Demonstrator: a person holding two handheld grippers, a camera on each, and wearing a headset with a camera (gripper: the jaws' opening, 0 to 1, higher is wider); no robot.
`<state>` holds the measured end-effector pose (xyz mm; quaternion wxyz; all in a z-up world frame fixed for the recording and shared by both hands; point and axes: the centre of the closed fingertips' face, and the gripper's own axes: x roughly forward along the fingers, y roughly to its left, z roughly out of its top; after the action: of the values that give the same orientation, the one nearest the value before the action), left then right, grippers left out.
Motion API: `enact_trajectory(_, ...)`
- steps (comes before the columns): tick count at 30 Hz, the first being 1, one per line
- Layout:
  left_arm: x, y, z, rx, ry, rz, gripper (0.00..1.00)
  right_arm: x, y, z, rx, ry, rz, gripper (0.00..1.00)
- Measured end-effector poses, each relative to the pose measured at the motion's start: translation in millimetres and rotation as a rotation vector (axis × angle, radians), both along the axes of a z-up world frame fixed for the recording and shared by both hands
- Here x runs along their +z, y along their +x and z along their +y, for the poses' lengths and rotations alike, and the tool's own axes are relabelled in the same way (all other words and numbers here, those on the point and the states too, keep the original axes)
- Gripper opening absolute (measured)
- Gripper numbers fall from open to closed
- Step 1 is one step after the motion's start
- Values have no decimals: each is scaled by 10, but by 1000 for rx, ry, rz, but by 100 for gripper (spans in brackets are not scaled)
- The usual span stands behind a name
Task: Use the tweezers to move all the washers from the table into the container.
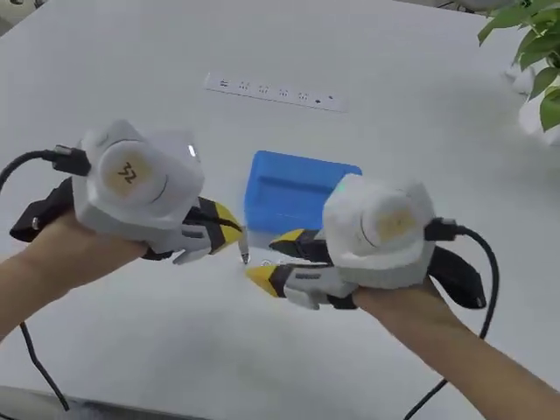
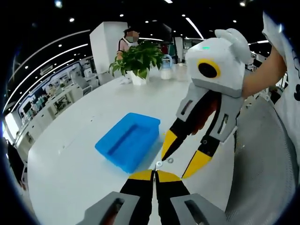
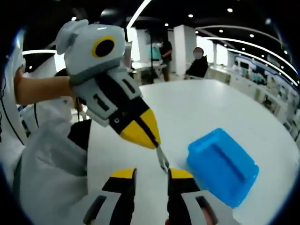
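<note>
Tweezers: thin silver metal tweezers [image 3: 162, 159], short length showing, clamped btw closed yellow jaw tips of left gripper [image 3: 151, 139]; tilted, tips pointing down twd white table [image 1: 394, 131].
Tweezer tip posn: head view, just off container's front-left corner.
Washers: two small silver metal ring washers [image 2: 160, 164], flat on table, side by side, slightly apart, close to container's near corner.
Container: blue rect. plastic container [image 1: 297, 188], shallow, open top, upright on table; inner floor plain blue.
</note>
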<state>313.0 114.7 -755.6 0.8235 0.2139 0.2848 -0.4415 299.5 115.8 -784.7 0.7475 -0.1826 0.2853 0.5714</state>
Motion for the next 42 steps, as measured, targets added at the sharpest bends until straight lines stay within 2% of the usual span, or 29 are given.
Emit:
enact_trajectory(4,-2,0,9,-9,2,11,0,-140,120,105,47,-35,-35,23)
enact_trajectory(9,-19,-9,9,-26,7,8,0,-267,196,132,110,-71,-52,18)
enact_trajectory(12,-20,-10,-4,-28,4,6,0,-282,227,149,136,-78,-79,12)
enact_trajectory(15,-20,-13,-18,-33,6,-2,0,-273,220,209,158,-76,-78,8)
enact_trajectory(16,-19,-7,-21,-30,5,-5,0,-297,187,211,200,-97,-86,6)
enact_trajectory(17,-17,-12,-22,-35,7,-5,0,-299,236,203,198,-109,-127,6)
enact_trajectory(18,-12,1,-13,-30,10,-12,0,-300,216,213,232,-113,-147,5)
enact_trajectory(19,-13,16,-9,-23,12,-15,0,-297,224,214,213,-107,-141,5)
enact_trajectory(21,-18,24,-8,5,-2,-4,0,-265,189,213,218,-112,-153,4)
enact_trajectory(23,-10,23,-11,51,-29,1,0,-260,188,210,222,-115,-158,4)
enact_trajectory(25,7,50,25,136,-65,-20,1,-257,190,207,228,-121,-171,4)
enact_trajectory(26,31,33,50,169,-86,-33,4,-256,192,209,226,-121,-171,4)
enact_trajectory(28,69,-15,96,233,-131,-30,12,-254,192,211,229,-124,-180,3)
enact_trajectory(29,104,-57,142,286,-164,-33,17,-254,188,213,232,-125,-182,3)
enact_trajectory(31,157,-107,240,372,-196,-64,31,-254,188,213,235,-126,-187,3)
enact_trajectory(32,166,-184,318,414,-196,-75,38,-252,189,212,235,-126,-187,3)
enact_trajectory(35,143,-353,498,517,-161,-90,56,-239,198,194,224,-119,-178,3)
enact_trajectory(36,118,-411,521,530,-155,-79,62,-215,206,189,215,-107,-170,3)
enact_trajectory(37,101,-482,579,562,-145,-84,67,-198,209,186,208,-97,-160,3)
enact_trajectory(39,71,-580,687,624,-129,-98,74,-143,227,176,188,-74,-145,3)
enact_trajectory(40,47,-622,723,642,-119,-94,77,-108,238,164,178,-65,-137,3)
enact_trajectory(42,17,-699,815,689,-109,-110,80,-46,246,151,167,-47,-124,3)
